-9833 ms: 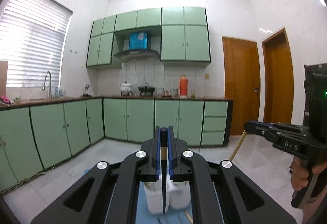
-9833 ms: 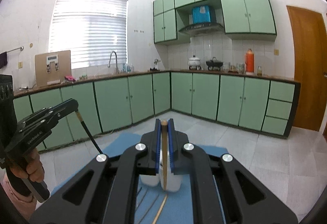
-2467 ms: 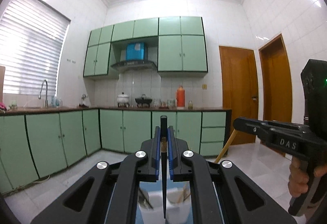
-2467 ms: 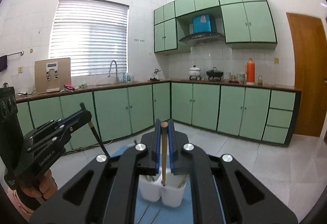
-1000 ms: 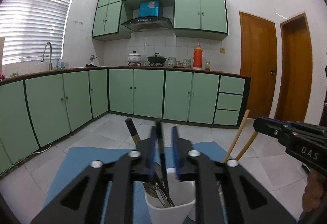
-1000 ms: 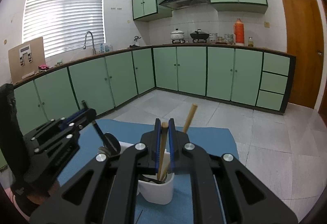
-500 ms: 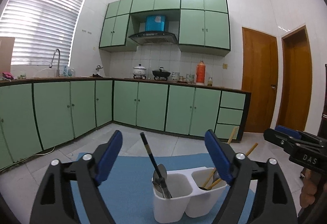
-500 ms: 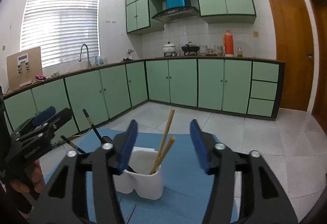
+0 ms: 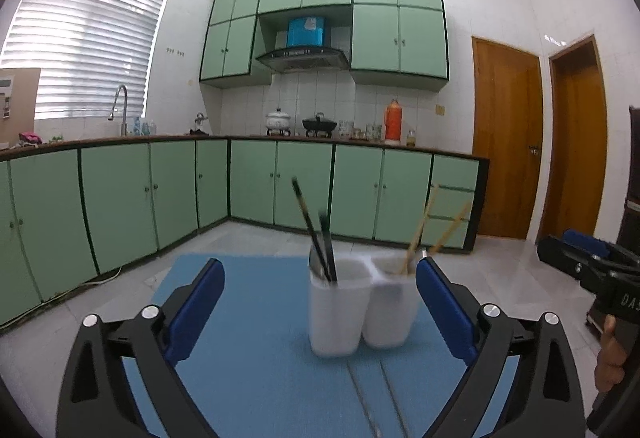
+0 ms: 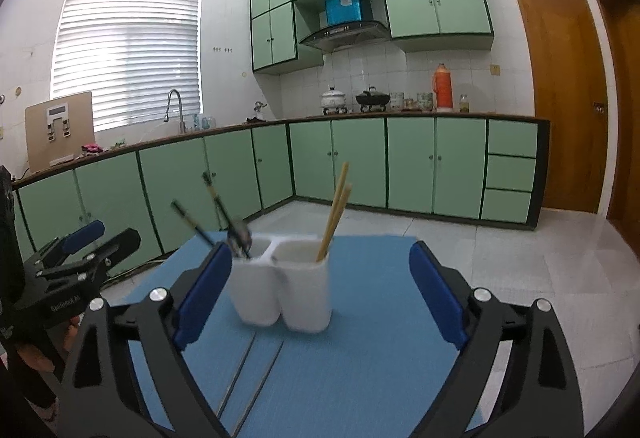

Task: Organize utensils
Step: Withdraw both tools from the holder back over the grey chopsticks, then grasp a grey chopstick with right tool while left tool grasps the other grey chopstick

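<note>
Both the left gripper and the right gripper are gaping wide, holding nothing. Two thin utensils are lying on the blue mat. Beyond them, mid-mat, a white two-compartment holder is standing: dark-handled utensils in its left compartment, wooden chopsticks in its right.

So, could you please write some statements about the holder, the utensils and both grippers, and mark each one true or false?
1. The white two-compartment holder stands on the blue mat. True.
2. The wooden chopsticks share a compartment with the dark-handled utensils. False: they stand in separate compartments.
3. The right gripper is shut on a chopstick. False: its fingers are apart and hold nothing.
4. The left gripper is open. True.
5. Thin metal utensils lie on the mat. True.
</note>
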